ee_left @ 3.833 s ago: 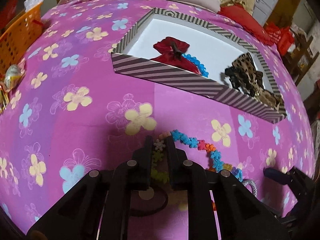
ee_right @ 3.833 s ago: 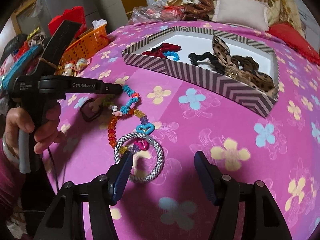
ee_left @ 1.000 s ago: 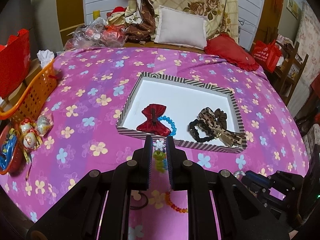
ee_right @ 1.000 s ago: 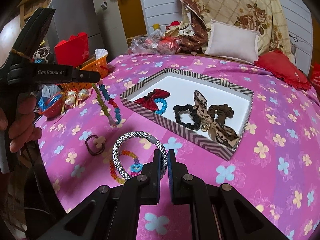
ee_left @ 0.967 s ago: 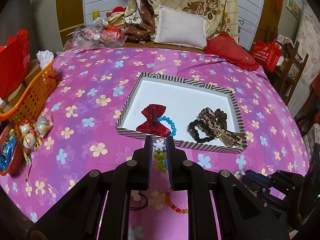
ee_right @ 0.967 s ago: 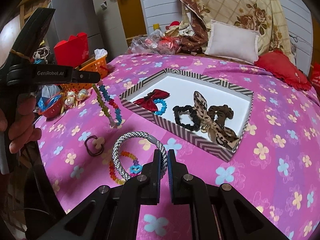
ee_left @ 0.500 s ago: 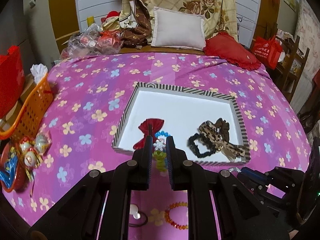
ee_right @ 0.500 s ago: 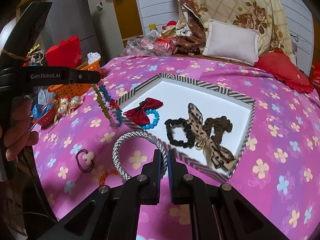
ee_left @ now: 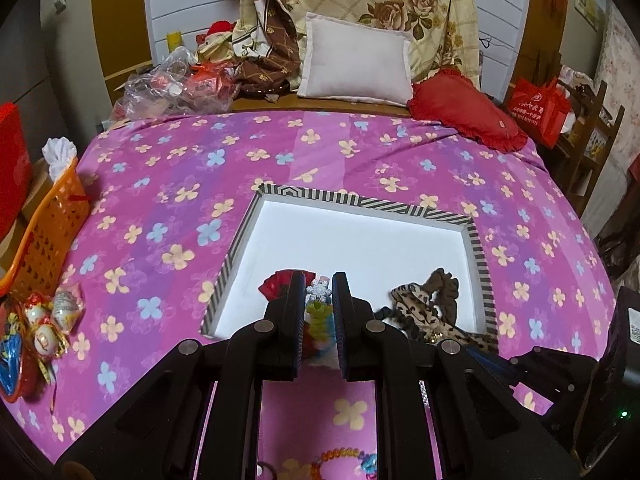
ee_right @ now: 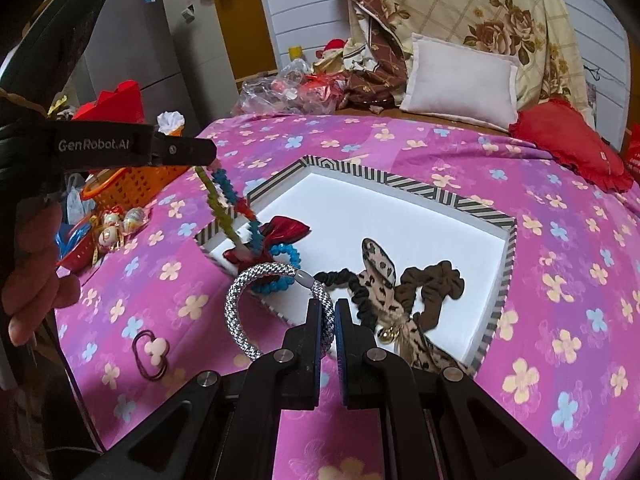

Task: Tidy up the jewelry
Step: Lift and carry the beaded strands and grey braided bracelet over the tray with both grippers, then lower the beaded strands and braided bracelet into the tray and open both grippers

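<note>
My left gripper is shut on a colourful bead necklace with a snowflake charm. In the right wrist view the necklace hangs from it over the near left corner of the striped tray. My right gripper is shut on a grey-white braided bracelet held above the tray's near edge. In the tray lie a red bow, a blue bead bracelet, a black scrunchie and a leopard-print scrunchie. The tray also shows in the left wrist view.
On the pink flowered bedspread a dark hair tie lies at near left, and an orange bead bracelet near the front. An orange basket and wrapped eggs are at the left edge. Pillows are at the back.
Both grippers have moved forward over the tray with their items; the necklace now hangs over the tray's near left corner and the braided bracelet is above its near edge.
</note>
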